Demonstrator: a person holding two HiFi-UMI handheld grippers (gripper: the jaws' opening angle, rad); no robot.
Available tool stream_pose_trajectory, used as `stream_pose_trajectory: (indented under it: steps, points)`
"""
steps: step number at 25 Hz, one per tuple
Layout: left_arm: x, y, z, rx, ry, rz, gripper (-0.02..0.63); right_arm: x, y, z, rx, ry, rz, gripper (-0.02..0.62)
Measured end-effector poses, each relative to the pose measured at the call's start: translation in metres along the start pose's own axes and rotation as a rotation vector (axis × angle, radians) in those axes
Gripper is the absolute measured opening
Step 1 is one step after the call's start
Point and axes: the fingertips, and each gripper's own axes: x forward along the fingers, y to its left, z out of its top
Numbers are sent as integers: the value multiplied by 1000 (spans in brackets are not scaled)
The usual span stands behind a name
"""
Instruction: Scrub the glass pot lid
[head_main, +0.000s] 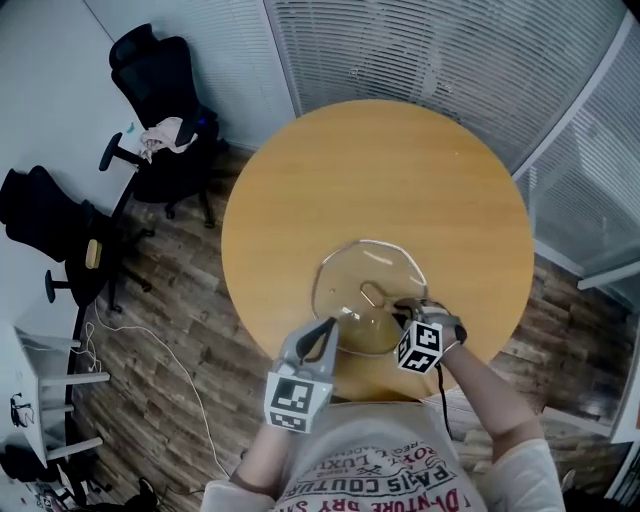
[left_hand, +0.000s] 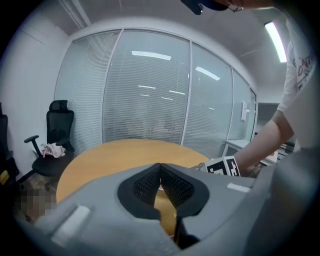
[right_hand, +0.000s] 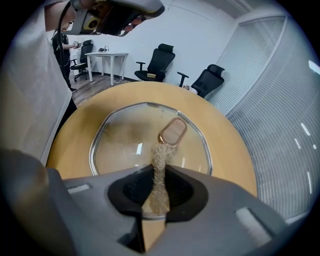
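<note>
The glass pot lid (head_main: 352, 283) lies flat on the round wooden table (head_main: 400, 170), near its front edge. It has a metal rim and a brown oval knob (right_hand: 172, 131). My right gripper (right_hand: 159, 167) is shut on a tan fibrous scrubber (right_hand: 160, 156), whose tip rests on the glass just before the knob. In the head view the right gripper (head_main: 403, 312) is over the lid's near right part. My left gripper (head_main: 327, 330) is at the lid's near left rim. Its jaws (left_hand: 160, 167) meet at the tips with nothing seen between them.
Two black office chairs (head_main: 160, 100) (head_main: 50, 225) stand on the wooden floor to the left. A white desk (head_main: 40, 370) and a cable (head_main: 190, 390) are nearer. Glass partitions with blinds (head_main: 450, 50) close the far side. The person's shirt is right below the table edge.
</note>
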Motion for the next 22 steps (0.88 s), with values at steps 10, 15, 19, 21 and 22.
stream_pose_trajectory:
  steps: [10,15,19,21,22]
  points:
    - [-7,36,-6,-36,9,-82,8,-3,23,28,368,43,-44,63]
    - [-10,48,-13,-20,16,-132,8,1,30,41,477,79,-71,63]
    - [-15,63,-17,-17,22,-155,8,5,31,52,573,110,-105,64]
    - [-16,70,-16,-17,19,-170,8,7,29,57,638,108,-114,63]
    - [-17,73,-17,-17,21,-178,8,8,29,61,671,106,-115,64]
